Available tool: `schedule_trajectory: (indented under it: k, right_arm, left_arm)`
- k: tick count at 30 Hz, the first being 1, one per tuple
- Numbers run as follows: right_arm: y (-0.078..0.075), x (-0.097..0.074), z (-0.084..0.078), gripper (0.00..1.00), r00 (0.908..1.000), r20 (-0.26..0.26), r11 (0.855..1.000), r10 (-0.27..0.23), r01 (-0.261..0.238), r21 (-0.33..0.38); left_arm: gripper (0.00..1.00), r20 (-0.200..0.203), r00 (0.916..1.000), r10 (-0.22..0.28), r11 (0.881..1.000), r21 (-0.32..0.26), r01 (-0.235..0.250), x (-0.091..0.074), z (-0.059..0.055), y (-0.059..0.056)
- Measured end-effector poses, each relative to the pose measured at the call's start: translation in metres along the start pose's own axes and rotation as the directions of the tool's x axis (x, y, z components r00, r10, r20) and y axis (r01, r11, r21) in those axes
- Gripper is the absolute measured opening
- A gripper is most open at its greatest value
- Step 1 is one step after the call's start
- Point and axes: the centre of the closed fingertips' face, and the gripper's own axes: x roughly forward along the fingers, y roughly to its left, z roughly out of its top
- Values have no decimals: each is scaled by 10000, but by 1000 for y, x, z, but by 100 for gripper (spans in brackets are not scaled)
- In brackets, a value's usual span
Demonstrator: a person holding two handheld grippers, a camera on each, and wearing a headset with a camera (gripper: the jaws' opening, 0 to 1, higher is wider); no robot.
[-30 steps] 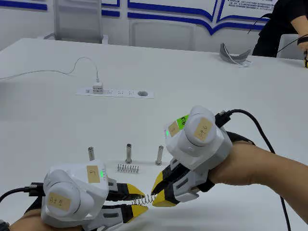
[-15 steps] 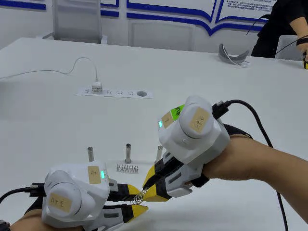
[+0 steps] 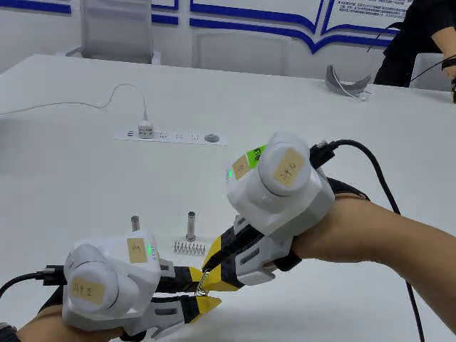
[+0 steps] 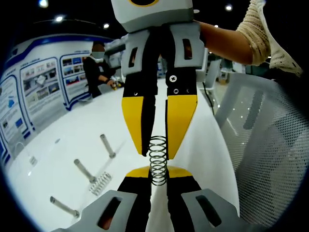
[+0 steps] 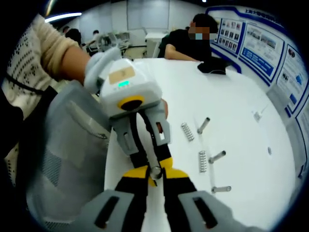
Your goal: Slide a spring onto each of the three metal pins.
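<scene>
Down near the front of the white table (image 3: 320, 128), the small coiled steel spring (image 4: 158, 162) is bridged between both tools. The left gripper (image 4: 158, 174) pinches its near end and the right gripper (image 5: 155, 175) has its jaws astride the far end, though I can't tell if they're actually biting. Its long axis runs roughly level from gripper to gripper, while the three short upright metal pins (image 4: 84, 170) stand just beyond, nearer the right gripper, so I'd guess it needs tipping vertical.

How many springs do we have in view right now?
3. The held spring is pinched between the left gripper and right gripper; a second spring lies beside the middle pin; a third spring lies by the farthest pin in the right gripper view. Others may be hidden.
</scene>
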Motion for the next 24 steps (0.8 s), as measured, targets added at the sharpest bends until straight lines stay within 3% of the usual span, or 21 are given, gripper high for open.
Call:
schedule_trajectory:
  k: [7,24]
  right_arm:
    - [0,6,-7,15,9995,-302,10000,5,-4,53]
    - [-2,7,-8,12,9993,-384,9997,-34,44,252]
  left_arm:
    - [11,39,10000,-10,10000,-8,10,1,3,0]
    - [11,265,9996,-19,9998,-183,24,2,6,1]
